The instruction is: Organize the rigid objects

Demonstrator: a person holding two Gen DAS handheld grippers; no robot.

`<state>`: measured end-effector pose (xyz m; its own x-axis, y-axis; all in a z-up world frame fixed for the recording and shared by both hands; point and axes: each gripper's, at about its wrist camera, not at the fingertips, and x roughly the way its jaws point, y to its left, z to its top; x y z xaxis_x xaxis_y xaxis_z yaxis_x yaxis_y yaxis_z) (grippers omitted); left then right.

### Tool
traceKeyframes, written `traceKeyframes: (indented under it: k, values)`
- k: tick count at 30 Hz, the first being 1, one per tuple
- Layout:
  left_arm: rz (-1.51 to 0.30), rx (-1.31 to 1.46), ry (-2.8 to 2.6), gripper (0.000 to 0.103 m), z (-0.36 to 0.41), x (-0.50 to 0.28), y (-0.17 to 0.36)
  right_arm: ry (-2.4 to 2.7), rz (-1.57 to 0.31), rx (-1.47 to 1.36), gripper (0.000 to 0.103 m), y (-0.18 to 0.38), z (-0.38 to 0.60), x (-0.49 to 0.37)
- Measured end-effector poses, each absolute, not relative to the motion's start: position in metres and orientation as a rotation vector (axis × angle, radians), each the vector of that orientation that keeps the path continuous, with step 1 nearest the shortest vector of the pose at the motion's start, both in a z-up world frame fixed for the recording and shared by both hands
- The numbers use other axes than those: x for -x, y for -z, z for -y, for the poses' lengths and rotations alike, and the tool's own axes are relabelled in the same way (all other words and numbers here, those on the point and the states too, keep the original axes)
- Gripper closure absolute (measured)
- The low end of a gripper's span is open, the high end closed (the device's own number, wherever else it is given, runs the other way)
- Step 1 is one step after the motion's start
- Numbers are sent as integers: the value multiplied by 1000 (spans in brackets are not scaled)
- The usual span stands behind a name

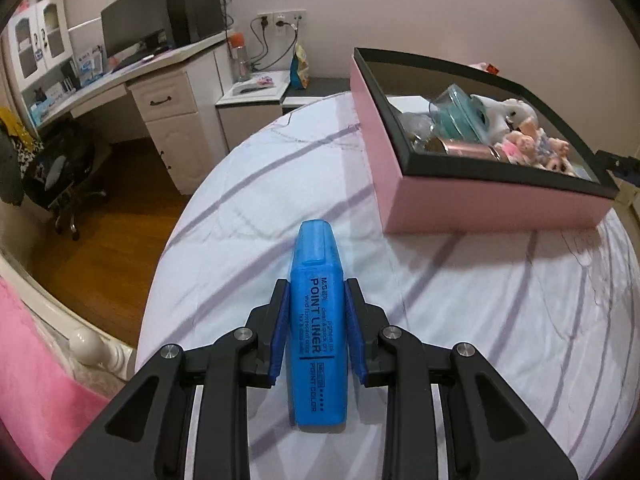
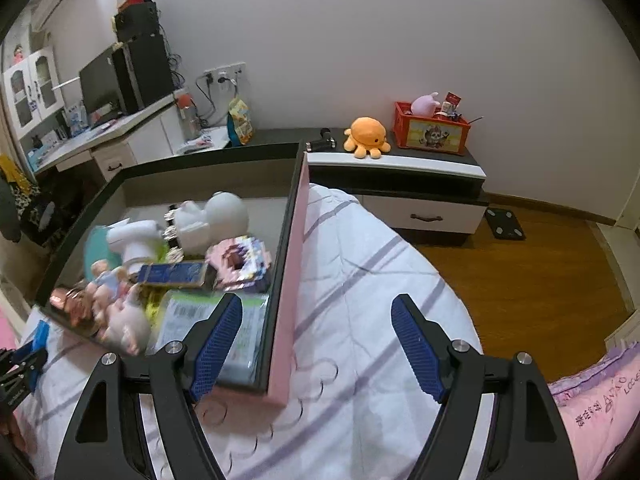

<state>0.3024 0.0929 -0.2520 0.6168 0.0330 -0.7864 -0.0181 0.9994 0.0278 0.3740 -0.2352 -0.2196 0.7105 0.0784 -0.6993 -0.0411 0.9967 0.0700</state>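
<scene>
A: Blue highlighter [image 1: 317, 328] — location?
B: Pinched between the left tongs [image 1: 316, 300], above the striped bed [image 1: 500, 320], near the pink box [image 1: 492, 204].
A: Right tongs [image 2: 316, 320]?
B: Spread wide, empty, straddling the box's wall.

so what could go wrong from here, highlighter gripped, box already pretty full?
1. The left gripper clamps the blue highlighter only around its mid-body, with both ends sticking out; it could pivot or slip on the way over.
2. The pink box is crowded with toys and bottles, so a drop may bounce off or land on the bedsheet.
3. The open right gripper straddles the box wall and could knock it.
</scene>
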Motion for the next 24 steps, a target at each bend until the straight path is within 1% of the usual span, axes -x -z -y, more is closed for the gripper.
traceKeyframes:
  k: [4,5,6,7,8,9,11,12,19,24]
  values:
    - [-902,-14,-7,76,-95,-321,249,-57,-817,-27,26,226,230,-395]
    - [-904,-10,-2,76,-96,-328,248,-56,-831,-17,33,229,229,-401]
    - [-902,-12,-3,76,-97,-334,247,-57,-849,-9,44,231,226,-407]
    - [-900,-15,-3,76,-98,-338,246,-60,-867,4,52,234,223,-413]
    - [-900,-12,-4,76,-98,-341,246,-64,-875,16,68,236,221,-415]
    - [-901,-12,-1,76,-99,-343,245,-93,-894,19,81,239,218,-418]
    - [-896,-8,9,76,-101,-347,243,-116,-909,53,92,240,208,-420]
    - [-897,-11,9,76,-101,-347,242,-108,-909,79,94,239,204,-420]
    - [-874,-11,22,76,-103,-337,230,-95,-916,103,95,236,202,-415]
    - [-837,-6,49,76,-100,-325,211,-95,-929,108,95,234,202,-415]
